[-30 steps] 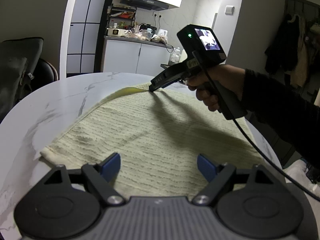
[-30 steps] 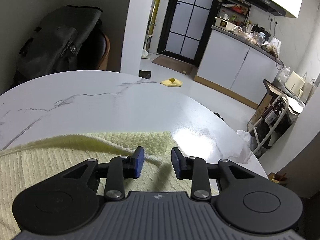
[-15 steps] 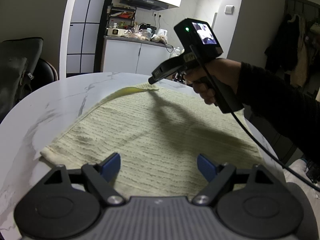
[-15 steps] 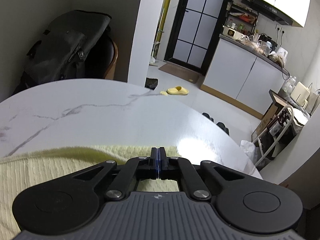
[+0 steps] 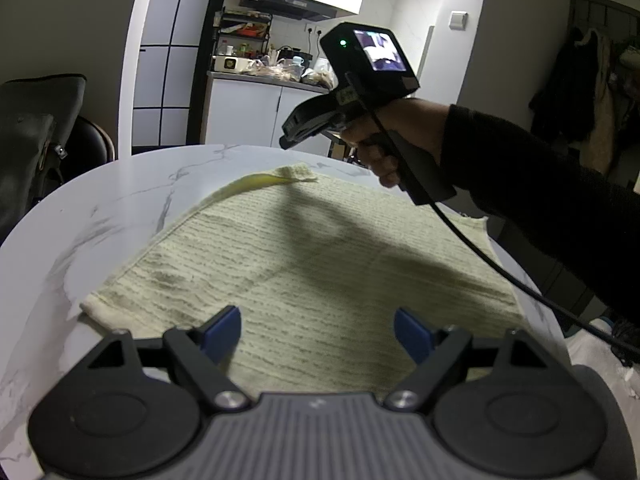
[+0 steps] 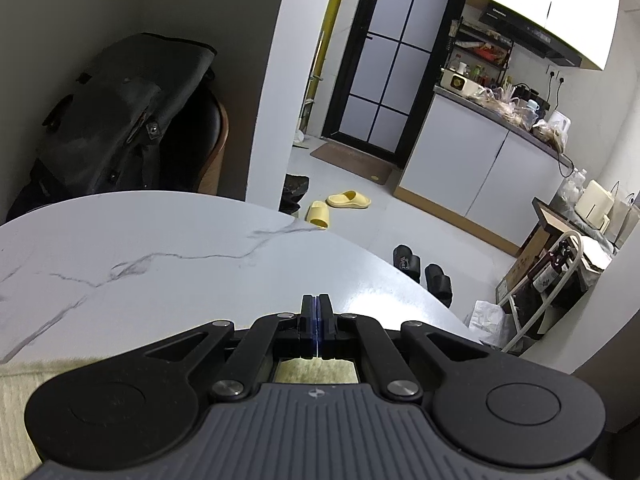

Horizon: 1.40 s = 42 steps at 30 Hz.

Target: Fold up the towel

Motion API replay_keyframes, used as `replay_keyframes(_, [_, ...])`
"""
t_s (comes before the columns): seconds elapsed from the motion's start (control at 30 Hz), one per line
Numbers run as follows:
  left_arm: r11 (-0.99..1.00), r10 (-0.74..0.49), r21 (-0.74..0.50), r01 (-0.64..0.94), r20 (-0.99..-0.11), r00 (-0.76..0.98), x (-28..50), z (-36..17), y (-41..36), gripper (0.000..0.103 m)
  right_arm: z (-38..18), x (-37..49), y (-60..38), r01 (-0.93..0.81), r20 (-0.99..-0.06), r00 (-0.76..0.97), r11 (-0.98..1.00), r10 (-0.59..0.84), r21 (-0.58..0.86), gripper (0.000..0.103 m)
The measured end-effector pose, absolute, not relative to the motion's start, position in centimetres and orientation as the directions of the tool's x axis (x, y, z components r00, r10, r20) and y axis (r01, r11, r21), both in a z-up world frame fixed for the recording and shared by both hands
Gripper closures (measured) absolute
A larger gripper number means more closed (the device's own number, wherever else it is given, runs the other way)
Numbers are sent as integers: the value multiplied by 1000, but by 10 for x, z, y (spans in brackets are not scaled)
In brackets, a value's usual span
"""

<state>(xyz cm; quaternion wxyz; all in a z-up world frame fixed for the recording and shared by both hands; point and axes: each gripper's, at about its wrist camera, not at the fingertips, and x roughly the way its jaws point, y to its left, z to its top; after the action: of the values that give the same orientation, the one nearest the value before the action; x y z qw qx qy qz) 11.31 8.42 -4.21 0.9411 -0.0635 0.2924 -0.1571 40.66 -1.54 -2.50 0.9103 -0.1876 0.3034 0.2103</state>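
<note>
The soft, limp towel [image 5: 320,280] lies flat on the desk [image 5: 120,208]; left tongs [image 5: 318,330] gape wide over its near edge; right tongs [image 6: 316,320] are closed, empty; corners look best to pinch.

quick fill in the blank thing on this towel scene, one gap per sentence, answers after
1. The towel lies spread flat on the table, not yet ___.
2. The left tongs stand ___ over the towel's near edge.
3. The right tongs, raised above the towel's far corner, are ___ and hold nothing.

Missing words: folded; open; shut
</note>
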Motion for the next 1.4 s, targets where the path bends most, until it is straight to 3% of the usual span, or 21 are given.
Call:
replay_keyframes(0.4, [942,-334,-211,260,-531,779,116,-43,86,17,-34,385,-38,-522,-683,678,831,271,-189,97])
replay_keyframes(0.47, [942,-333,-211,259,-531,779,116,-43,87,17,-37,383,-39,-528,-690,670,829,273,-185,88])
replay_keyframes(0.5, [943,-333,-210,259,-531,779,116,-43,87,17,-38,383,-39,-525,-691,669,832,274,-179,74])
replay_keyframes(0.53, [943,-332,-210,259,-531,779,116,-43,87,17,-39,383,-40,-522,-690,669,835,276,-172,68])
replay_keyframes(0.57, [943,-332,-210,259,-531,779,116,-43,87,17,-40,383,-41,-520,-690,669,837,277,-168,67])
replay_keyframes(0.7, [943,-331,-209,258,-532,779,118,-44,87,17,-47,387,-45,-514,-696,660,846,284,-142,68])
replay_keyframes(0.77, [943,-331,-209,258,-532,779,118,-44,87,17,-48,385,-46,-519,-690,661,843,294,-138,73])
replay_keyframes(0.83, [943,-332,-210,259,-532,779,118,-43,87,17,-49,384,-47,-541,-691,648,832,320,-122,98])
replay_keyframes(0.87, [943,-332,-209,259,-532,779,118,-43,87,17,-49,383,-47,-547,-692,646,828,322,-125,100])
replay_keyframes(1.4, [942,-334,-210,261,-531,779,117,-43,89,17,-30,402,-31,-545,-644,688,825,335,-152,102])
